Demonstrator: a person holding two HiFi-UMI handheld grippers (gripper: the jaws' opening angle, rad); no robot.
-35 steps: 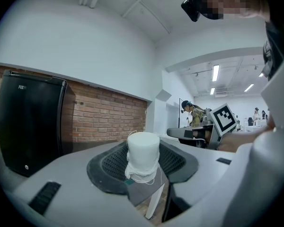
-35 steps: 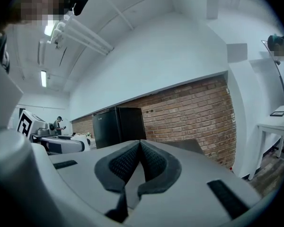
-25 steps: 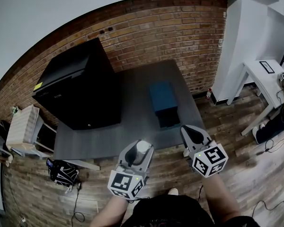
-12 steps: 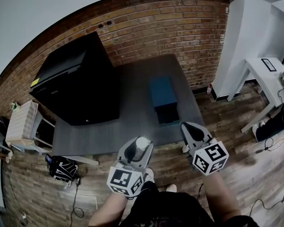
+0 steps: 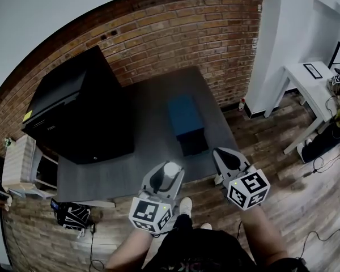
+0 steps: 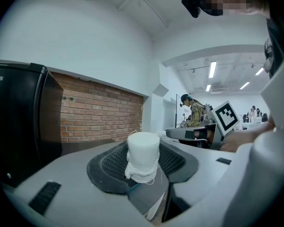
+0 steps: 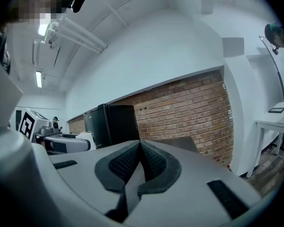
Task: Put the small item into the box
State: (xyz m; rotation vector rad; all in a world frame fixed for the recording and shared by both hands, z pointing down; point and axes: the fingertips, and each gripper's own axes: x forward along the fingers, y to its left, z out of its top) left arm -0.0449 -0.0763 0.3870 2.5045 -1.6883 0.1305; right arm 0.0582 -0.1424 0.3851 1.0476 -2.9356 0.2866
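My left hand-held gripper point(image 5: 165, 175) is clamped on the small item, a white cylinder point(image 5: 171, 169) wrapped in what looks like cloth with loose threads at its base. In the left gripper view the white cylinder point(image 6: 143, 155) stands upright between the ribbed pads, its top well clear of them, so its long axis runs across the jaws, not along them.

The blue box point(image 5: 185, 113) sits on the grey worktop point(image 5: 141, 157), ahead of this gripper and a little to the right. Its length runs away from me, with a darker part point(image 5: 194, 145) at the near end. I take that for the opening, though I cannot be sure from here. The cylinder is short of the worktop's near edge, above the wooden floor point(image 5: 204, 194), and apart from the box.

My right hand-held gripper point(image 5: 226, 158) is the nearer one to the box – just off its near right corner – but its jaws are pressed together on nothing, as the right gripper view point(image 7: 139, 162) shows plainly.

Both forearms reach forward side by side, and both grippers point roughly level toward the brick wall point(image 5: 181, 33). My judgement is that the left must travel forward and rightward until the cylinder is over the box.
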